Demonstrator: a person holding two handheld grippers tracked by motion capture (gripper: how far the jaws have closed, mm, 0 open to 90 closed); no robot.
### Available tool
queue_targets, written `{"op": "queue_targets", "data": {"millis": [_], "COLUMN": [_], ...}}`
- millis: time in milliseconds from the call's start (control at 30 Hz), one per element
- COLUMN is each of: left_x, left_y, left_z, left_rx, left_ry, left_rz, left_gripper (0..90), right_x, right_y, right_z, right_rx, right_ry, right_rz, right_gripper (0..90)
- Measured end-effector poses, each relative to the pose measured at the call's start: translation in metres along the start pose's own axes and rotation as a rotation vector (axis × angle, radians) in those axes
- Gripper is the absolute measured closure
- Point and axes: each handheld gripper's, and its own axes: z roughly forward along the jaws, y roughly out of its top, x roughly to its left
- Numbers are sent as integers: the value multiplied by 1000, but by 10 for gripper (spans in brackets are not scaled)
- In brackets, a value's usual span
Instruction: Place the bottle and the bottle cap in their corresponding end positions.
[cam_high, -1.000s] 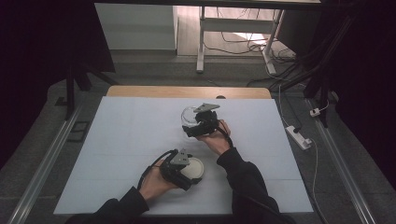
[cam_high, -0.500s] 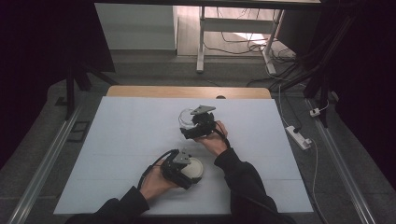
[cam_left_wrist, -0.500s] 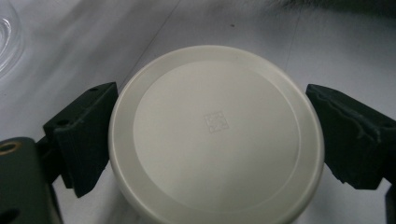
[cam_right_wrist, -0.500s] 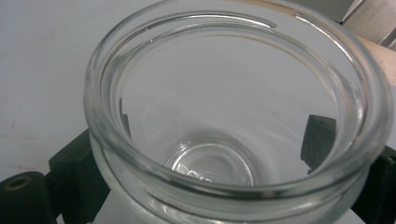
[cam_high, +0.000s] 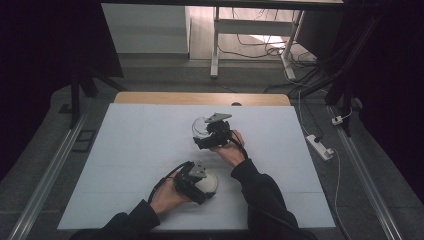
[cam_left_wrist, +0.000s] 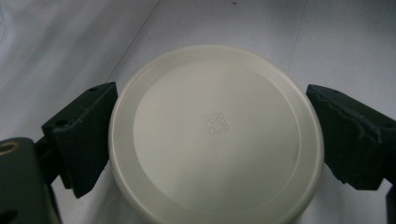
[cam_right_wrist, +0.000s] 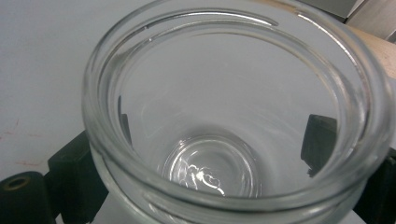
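A round cream-white lid (cam_left_wrist: 215, 140) lies flat on the white table, held between the black jaws of my left gripper (cam_left_wrist: 217, 135). In the high view this lid (cam_high: 209, 183) is near the table's front, with the left gripper (cam_high: 198, 185) shut around its rim. A clear glass jar (cam_right_wrist: 140, 93), empty and with its mouth toward the camera, sits between the jaws of my right gripper (cam_right_wrist: 201, 158). From above, the jar (cam_high: 198, 127) is at the table's middle, tilted, and the right gripper (cam_high: 205, 134) is shut on it.
The white table sheet (cam_high: 135, 145) has free room to the left and right of both hands. A wooden edge (cam_high: 200, 98) runs along the far side. A power strip (cam_high: 320, 146) and cables lie on the floor to the right.
The right gripper has shifted the jar a little to the left. The left gripper and the lid have stayed in place.
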Motion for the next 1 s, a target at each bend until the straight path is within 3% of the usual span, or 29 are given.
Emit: {"op": "queue_targets", "data": {"millis": [333,667,1000], "left_x": [1,3,5], "left_y": [0,2,0], "left_z": [0,-9,-17], "left_rx": [11,-51,-53], "left_ry": [-9,-30,-36], "left_rz": [-26,-80,-95], "left_gripper": [77,46,24], "right_x": [-1,-1,-2], "right_y": [0,1,-4], "right_z": [-1,-7,-12], "right_rx": [-9,-11,2], "right_ry": [12,22,46], "right_rz": [29,14,33], "right_gripper": [44,4,0]}}
